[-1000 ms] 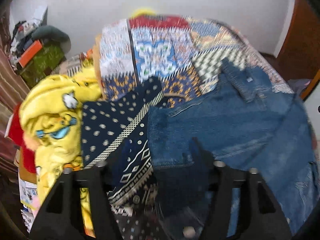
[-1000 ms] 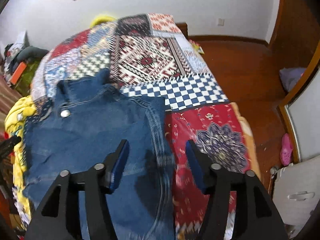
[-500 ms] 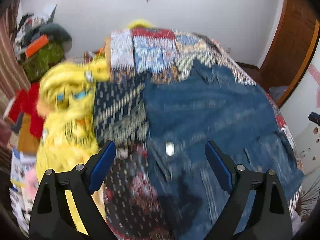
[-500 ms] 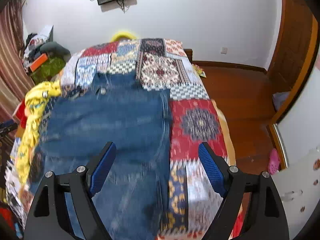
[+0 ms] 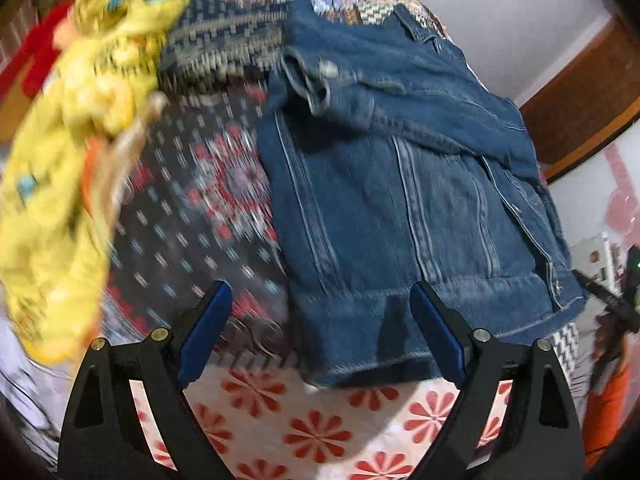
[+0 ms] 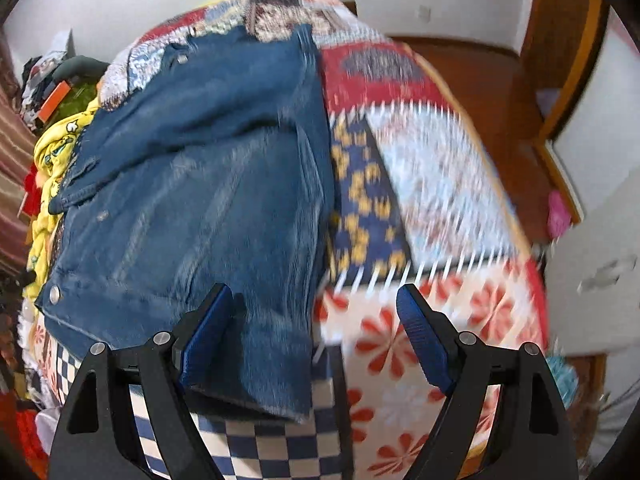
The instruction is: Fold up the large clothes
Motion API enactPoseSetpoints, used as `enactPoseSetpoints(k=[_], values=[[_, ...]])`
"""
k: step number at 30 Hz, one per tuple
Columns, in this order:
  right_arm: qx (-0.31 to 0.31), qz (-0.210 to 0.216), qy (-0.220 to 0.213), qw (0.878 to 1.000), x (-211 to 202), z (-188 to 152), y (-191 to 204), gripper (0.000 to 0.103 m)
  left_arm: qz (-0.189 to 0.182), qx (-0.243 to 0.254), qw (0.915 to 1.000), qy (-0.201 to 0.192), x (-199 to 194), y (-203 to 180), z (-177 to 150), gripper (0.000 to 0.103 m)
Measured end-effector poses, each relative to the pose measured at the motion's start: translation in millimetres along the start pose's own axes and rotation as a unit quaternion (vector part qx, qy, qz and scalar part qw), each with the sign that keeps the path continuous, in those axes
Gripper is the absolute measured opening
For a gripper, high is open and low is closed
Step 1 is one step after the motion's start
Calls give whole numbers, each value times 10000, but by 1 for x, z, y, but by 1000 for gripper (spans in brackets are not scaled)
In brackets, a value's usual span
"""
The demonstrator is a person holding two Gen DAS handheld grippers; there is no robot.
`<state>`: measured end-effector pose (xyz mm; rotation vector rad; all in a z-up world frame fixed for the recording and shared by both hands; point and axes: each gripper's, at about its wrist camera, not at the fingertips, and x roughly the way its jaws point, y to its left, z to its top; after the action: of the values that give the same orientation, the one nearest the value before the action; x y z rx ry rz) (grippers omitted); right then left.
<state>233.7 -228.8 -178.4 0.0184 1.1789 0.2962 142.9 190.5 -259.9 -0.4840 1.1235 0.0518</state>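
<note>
A blue denim jacket (image 5: 380, 200) lies on the patchwork bedspread (image 5: 312, 432), collar far, hem near, with a sleeve folded across its upper part. My left gripper (image 5: 318, 296) hovers open above the hem's left corner, its blue pads well apart and holding nothing. In the right wrist view the denim jacket (image 6: 200, 180) fills the left half. My right gripper (image 6: 313, 294) stands open over the hem's right corner, straddling the jacket's edge and the bedspread (image 6: 420, 180). Neither pair of pads presses on the cloth.
A crumpled yellow garment (image 5: 60, 160) and a dark patterned cloth (image 5: 192, 200) lie left of the jacket. The yellow garment (image 6: 52, 148) also shows at the bed's left side. Right of the bed are wooden floor (image 6: 500, 92) and a white cabinet (image 6: 592, 288).
Both grippers have opened wide and drawn back from the jacket's far part to its near hem. The left one has let go of the denim it held.
</note>
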Motion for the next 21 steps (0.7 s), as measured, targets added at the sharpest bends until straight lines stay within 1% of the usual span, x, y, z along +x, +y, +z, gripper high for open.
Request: enactPoseSetpoints(k=[2, 4, 6, 8, 9, 10, 11, 12, 13, 14, 15, 16, 17, 18, 19, 21], values=[[213, 95, -22, 9997, 0, -3, -2, 82, -222, -234, 9994, 94, 8, 0, -5, 91], [314, 268, 28, 9991, 0, -3, -2, 82, -354, -401, 9984, 158, 16, 0, -9, 91], [418, 590, 117, 9973, 1, -3, -2, 82, -431, -541, 9973, 238, 24, 0, -12, 90], [392, 734, 132, 9964, 3, -5, 1, 82, -569, -684, 9957, 241, 27, 1, -18, 85], [323, 701, 110, 9970, 3, -5, 3, 82, -642, -706, 9953, 181, 26, 1, -19, 82], [282, 688, 94, 9972, 3, -4, 5, 79, -730, -695, 9948, 163, 25, 1, -19, 70], [284, 734, 82, 9969, 3, -5, 6, 74, -772, -660, 9947, 135, 22, 0, -20, 62], [314, 842, 82, 9959, 2, -4, 5, 71, -734, -610, 9954, 94, 19, -1, -21, 58], [328, 908, 88, 9953, 3, -8, 6, 64, -704, -517, 9962, 45, 16, -3, -21, 49], [329, 1016, 109, 9942, 3, -9, 7, 57, -621, -442, 9971, -7, 12, -4, -21, 36], [314, 1058, 126, 9938, 2, -12, 7, 56, -610, -386, 9974, -19, 7, -1, -18, 31], [300, 1024, 124, 9942, 2, -13, 7, 52, -663, -347, 9972, -44, 4, -1, -16, 25], [256, 1016, 142, 9944, 1, -14, 8, 46, -726, -335, 9967, -103, -1, -2, -15, 20], [221, 1042, 154, 9942, 0, -14, 9, 41, -737, -299, 9967, -151, -5, -4, -14, 17], [197, 1042, 163, 9942, -2, -13, 9, 32, -717, -211, 9969, -244, -11, -8, -12, 14], [177, 1062, 181, 9940, -5, -11, 9, 25, -728, -121, 9964, -415, -22, -12, -6, 11]])
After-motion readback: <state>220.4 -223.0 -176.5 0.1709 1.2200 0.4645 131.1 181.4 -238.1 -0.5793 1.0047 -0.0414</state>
